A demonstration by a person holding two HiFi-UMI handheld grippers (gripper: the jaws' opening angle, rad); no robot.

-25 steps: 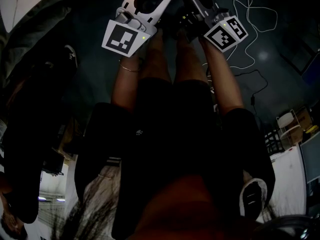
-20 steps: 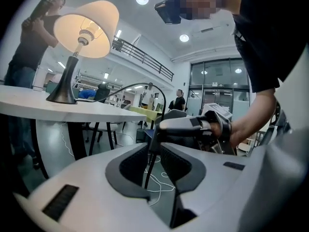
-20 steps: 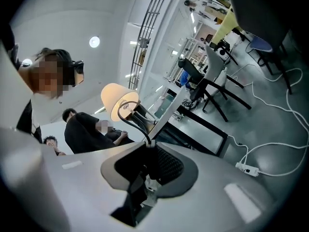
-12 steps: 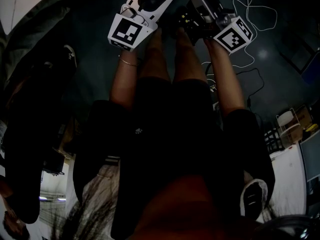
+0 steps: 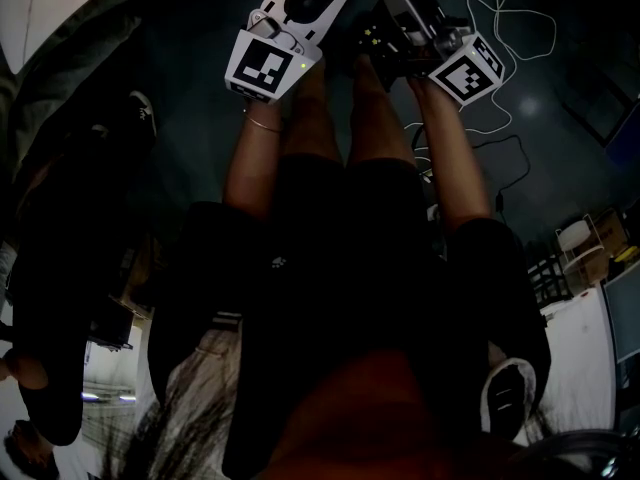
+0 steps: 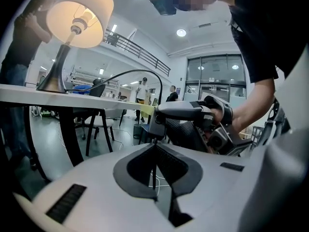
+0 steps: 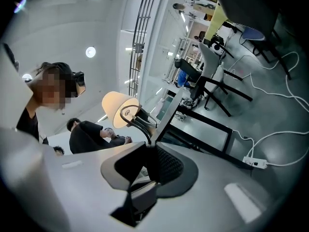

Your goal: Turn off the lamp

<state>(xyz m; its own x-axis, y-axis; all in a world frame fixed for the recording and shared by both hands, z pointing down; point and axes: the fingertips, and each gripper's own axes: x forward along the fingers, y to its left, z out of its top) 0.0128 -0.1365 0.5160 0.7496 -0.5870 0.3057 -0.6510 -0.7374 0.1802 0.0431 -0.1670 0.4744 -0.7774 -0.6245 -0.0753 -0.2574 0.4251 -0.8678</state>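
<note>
At the left tongs (image 6: 154,148): closed on a thin black cord (image 6: 145,73), pads together, with the cord rising out of them toward 12 o'clock. At the right tongs (image 7: 147,146): likewise closed on that cord, just beyond the left pair and at 1 o'clock from them in the left gripper view.

Against a second ago in the head view: left marker cube (image 5: 265,63) shifted toward 2 o'clock, nearer the right pair. Right marker cube (image 5: 465,66) rolled a little, otherwise in place. No visible change of grip on either side.

Probably a settling of both grips along the cord, in search of a switch on it. No switch made out for certain in any view.

Task not yet done: lamp (image 6: 79,16) glowing, shade lit. Stands on the white table (image 6: 29,93), at 10 o'clock from the left tongs and 11 o'clock from the right, well apart from both. Cord arching over from near the lamp's base and down to the jaws.

Further out: white cable and power strip (image 7: 255,163) on the floor at 4 o'clock in the right gripper view, chairs and other people beyond.

No container in any view.
</note>
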